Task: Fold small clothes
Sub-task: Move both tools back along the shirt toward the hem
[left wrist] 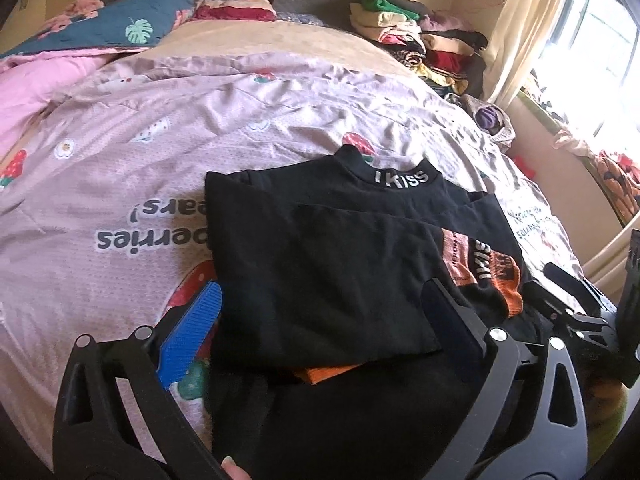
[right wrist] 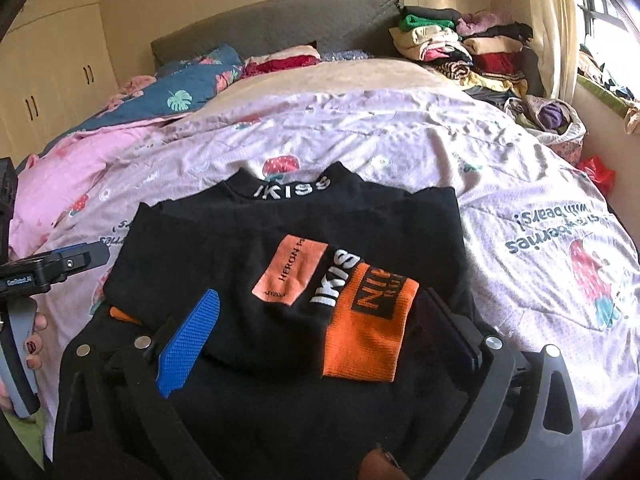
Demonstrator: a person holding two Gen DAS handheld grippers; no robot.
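A small black top (left wrist: 320,248) with "IKISS" on its collar lies on the bed, collar away from me, sleeves folded in across the body. An orange cuff (right wrist: 368,332) and an orange patch (right wrist: 290,276) lie on top. My left gripper (left wrist: 320,316) is open, its blue pads either side of the top's near left part, just above it. My right gripper (right wrist: 324,328) is open over the near hem, astride the orange cuff. The right gripper also shows at the right edge of the left wrist view (left wrist: 576,300); the left one shows in the right wrist view (right wrist: 60,262).
The bed carries a pink strawberry-print cover (left wrist: 160,160). A pile of folded clothes (right wrist: 464,48) sits at the far right by the grey headboard (right wrist: 280,28). A blue leaf-print quilt (right wrist: 180,92) and pink quilt (right wrist: 60,176) lie at the far left. A window is at the right.
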